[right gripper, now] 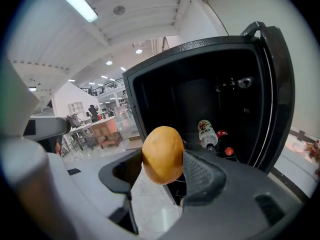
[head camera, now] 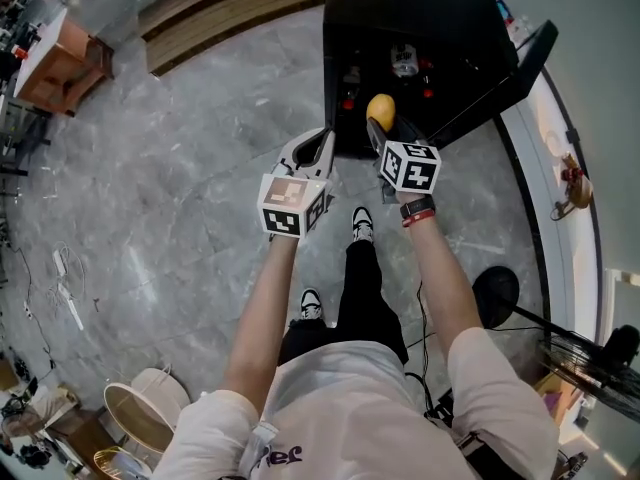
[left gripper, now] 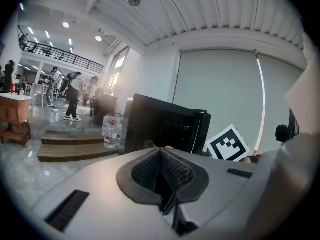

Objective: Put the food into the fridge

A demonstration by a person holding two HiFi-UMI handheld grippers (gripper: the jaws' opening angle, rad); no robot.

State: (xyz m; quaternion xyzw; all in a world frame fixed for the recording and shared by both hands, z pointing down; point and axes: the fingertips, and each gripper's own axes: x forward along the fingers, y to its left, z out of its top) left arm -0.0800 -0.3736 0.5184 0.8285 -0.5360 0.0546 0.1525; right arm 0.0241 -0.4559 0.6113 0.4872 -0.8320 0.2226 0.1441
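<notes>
R gripper [right gripper: 165, 168] clamps yellow food [right gripper: 162, 151], type unclear, before open fridge [right gripper: 170, 89] w/ dark interior; L gripper [left gripper: 161, 173] closed, empty.

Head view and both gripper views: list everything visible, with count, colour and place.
fridge: one, black, door open, ahead
food item: one, yellow-orange, gripped before the fridge opening
bottles: a few, some red-capped, inside fridge
water bottles: at least two, clear, on floor beside steps
steps: one set, wooden, left of fridge
floor: grey
left gripper: one, grey, fingers shut, empty
right gripper: one, grey, shut on food item
</notes>
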